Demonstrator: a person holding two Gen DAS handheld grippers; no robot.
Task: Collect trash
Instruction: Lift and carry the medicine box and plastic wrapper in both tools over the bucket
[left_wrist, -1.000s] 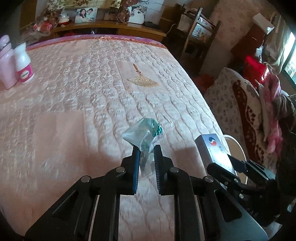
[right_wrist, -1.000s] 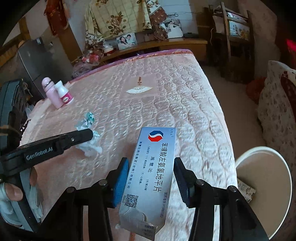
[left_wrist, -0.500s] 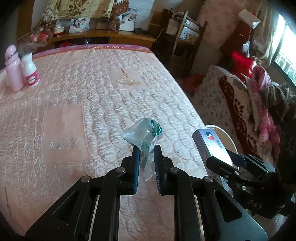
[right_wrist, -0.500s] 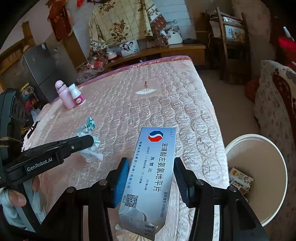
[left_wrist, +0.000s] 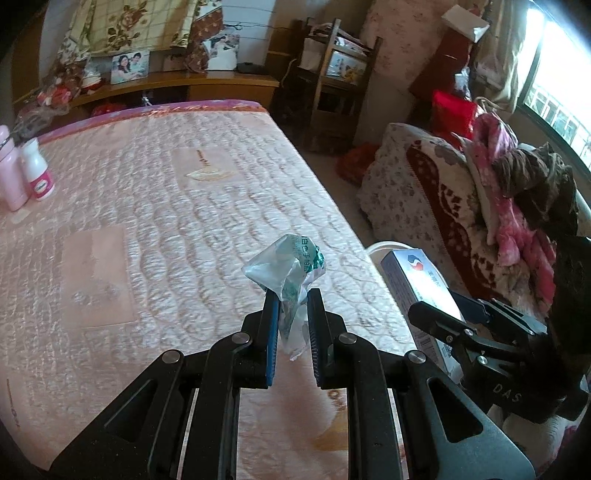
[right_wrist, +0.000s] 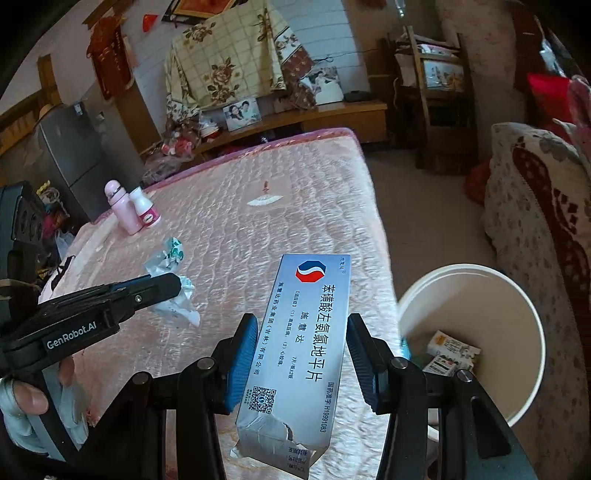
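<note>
My left gripper (left_wrist: 291, 295) is shut on a crumpled clear-and-green plastic wrapper (left_wrist: 286, 267) and holds it above the pink quilted bed (left_wrist: 147, 221). It also shows in the right wrist view (right_wrist: 159, 286) with the wrapper (right_wrist: 171, 254). My right gripper (right_wrist: 301, 328) is shut on a grey medicine box (right_wrist: 299, 350) with a torn end, held over the bed's right edge. The box also shows in the left wrist view (left_wrist: 417, 277). A white trash bucket (right_wrist: 517, 295) stands on the floor right of the bed, with some packaging inside.
A pink flask (right_wrist: 123, 206) and a white bottle (right_wrist: 146, 210) stand at the bed's far left. A blanket-covered sofa (left_wrist: 461, 192) with piled clothes lies right of the bucket. A wooden shelf unit (left_wrist: 332, 81) and headboard ledge with a photo (left_wrist: 129, 66) are beyond.
Both grippers have risen and drawn back from the bed, still holding the wrapper and the box. The bucket has come further into the right wrist view.
</note>
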